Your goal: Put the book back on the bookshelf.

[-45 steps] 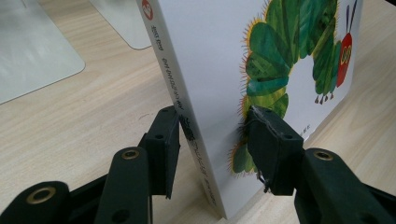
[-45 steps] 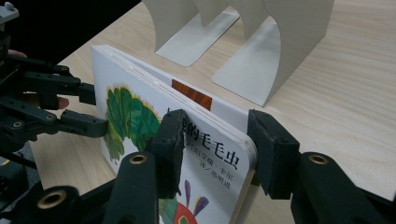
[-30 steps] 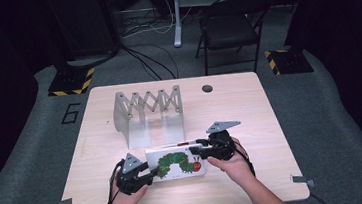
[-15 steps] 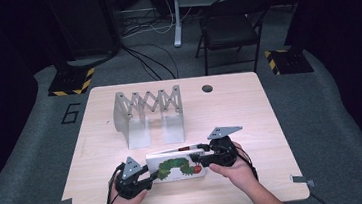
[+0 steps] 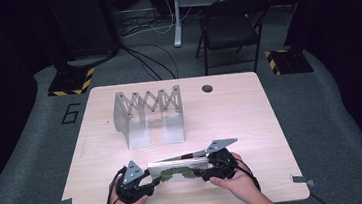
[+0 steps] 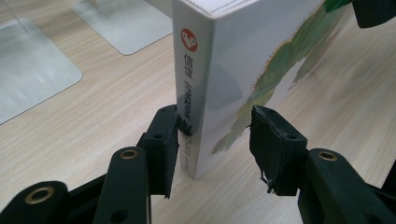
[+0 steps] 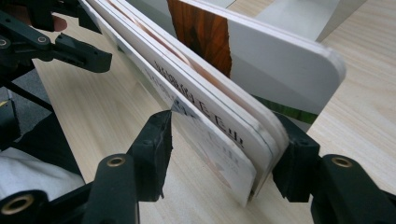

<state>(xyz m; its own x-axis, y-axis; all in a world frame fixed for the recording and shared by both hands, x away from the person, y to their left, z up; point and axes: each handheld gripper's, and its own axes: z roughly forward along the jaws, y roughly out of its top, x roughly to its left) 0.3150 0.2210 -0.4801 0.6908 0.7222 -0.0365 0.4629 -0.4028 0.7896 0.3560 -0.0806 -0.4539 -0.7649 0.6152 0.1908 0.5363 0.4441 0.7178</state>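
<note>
We work on a pale wooden bench (image 5: 240, 111), near whose front edge stands the white board book with a green caterpillar on its cover (image 5: 178, 170), upright between our two hands. Behind it, well apart, sits a grey metal expanding bookstand with flat foot plates (image 5: 147, 116), likely where the book is headed; its uprights are what we must steer between.

The left claw (image 6: 215, 142) straddles the spine end: one jaw touches the spine face, the other stands just off the cover, so the jaws are parted and not yet biting. The right claw (image 7: 224, 156) straddles the page end; whether it pinches we cannot tell. The far cover splays away from the pages, so we should close both claws squarely before lifting.

A small dark round grommet (image 5: 207, 88) lies far back, out of our way.
</note>
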